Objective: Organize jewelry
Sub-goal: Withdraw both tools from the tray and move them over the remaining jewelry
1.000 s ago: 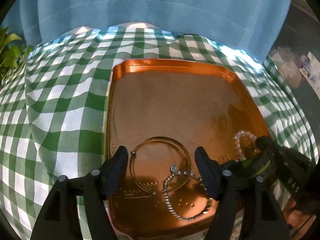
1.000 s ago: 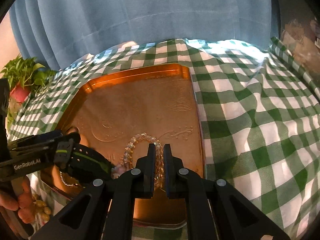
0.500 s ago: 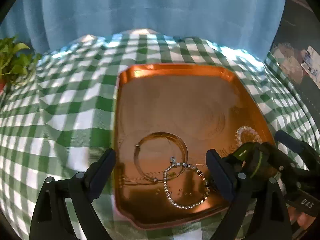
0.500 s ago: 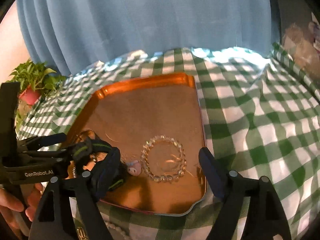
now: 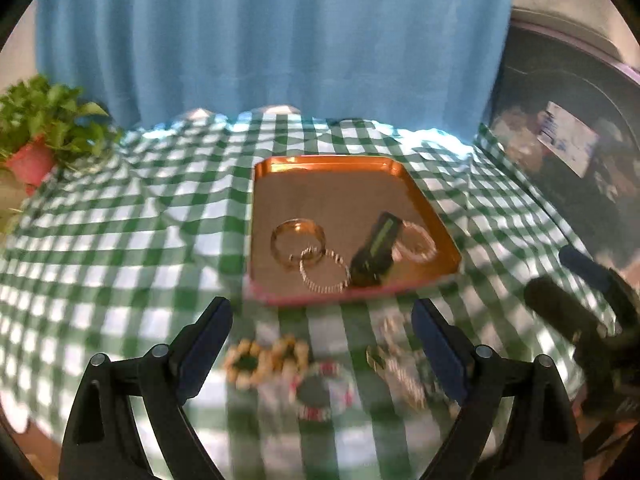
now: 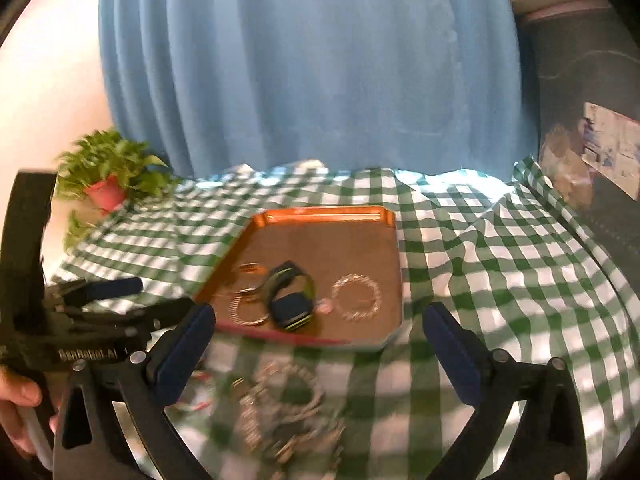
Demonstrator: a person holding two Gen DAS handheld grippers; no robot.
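Note:
A copper tray (image 5: 340,188) (image 6: 360,236) lies on the green checked cloth. In it are a gold bangle (image 5: 297,237), a silver chain bracelet (image 5: 325,270), a black and green watch (image 5: 376,252) (image 6: 290,296) and a clear bead bracelet (image 5: 418,242) (image 6: 356,297). On the cloth in front of the tray lie a yellow bead bracelet (image 5: 266,362), a red and white bracelet (image 5: 323,392) and a blurred heap of chains (image 6: 284,416). My left gripper (image 5: 322,354) and my right gripper (image 6: 318,354) are both open and empty, held above the loose pieces.
A potted plant (image 5: 40,136) (image 6: 108,180) stands at the far left edge of the table. A blue curtain (image 5: 272,36) hangs behind. Dark clutter (image 5: 568,152) lies beyond the right edge. The checked cloth (image 6: 500,280) is rumpled on the right.
Both grippers have pulled back from the tray toward the table's front edge. The right gripper opened and left the clear bead bracelet in the tray. The watch now lies in the tray.

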